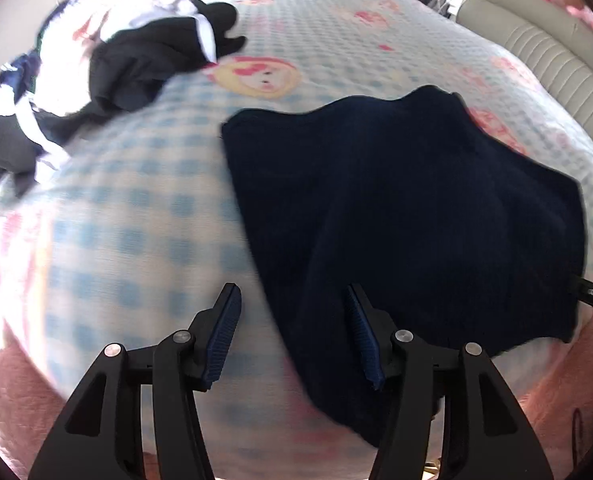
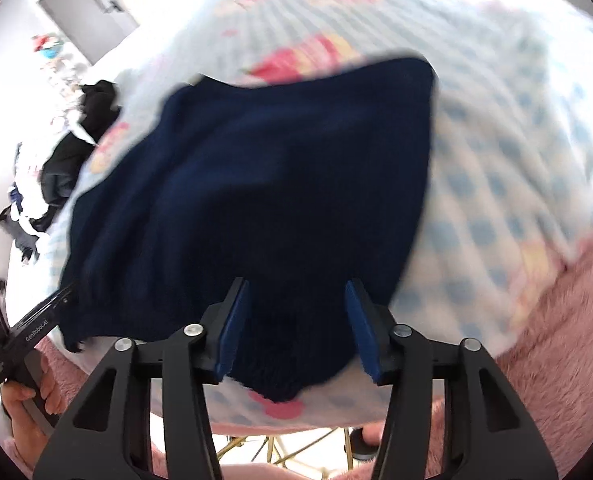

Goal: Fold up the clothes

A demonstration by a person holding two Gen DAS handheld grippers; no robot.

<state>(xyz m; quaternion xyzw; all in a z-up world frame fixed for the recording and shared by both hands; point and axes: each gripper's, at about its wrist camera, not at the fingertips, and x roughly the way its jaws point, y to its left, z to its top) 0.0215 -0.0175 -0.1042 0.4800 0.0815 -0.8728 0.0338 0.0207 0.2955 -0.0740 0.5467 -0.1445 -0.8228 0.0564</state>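
A dark navy knit garment [image 1: 408, 208] lies spread on a bed with a blue-checked cartoon blanket [image 1: 136, 208]. My left gripper [image 1: 292, 312] is open, its jaws wide apart over the garment's near left edge. The garment also shows in the right wrist view [image 2: 264, 184]. My right gripper [image 2: 296, 312] is open over its near hem, with nothing between the pads. The left gripper [image 2: 28, 332] shows at the lower left of the right wrist view, held in a hand. Both views are blurred.
A heap of black, navy and white clothes [image 1: 128, 64] lies at the bed's far left, also in the right wrist view [image 2: 68, 160]. A grey padded headboard [image 1: 544, 52] stands at the right. A pink fluffy cover [image 2: 560, 344] edges the bed. A door [image 2: 84, 4] is behind.
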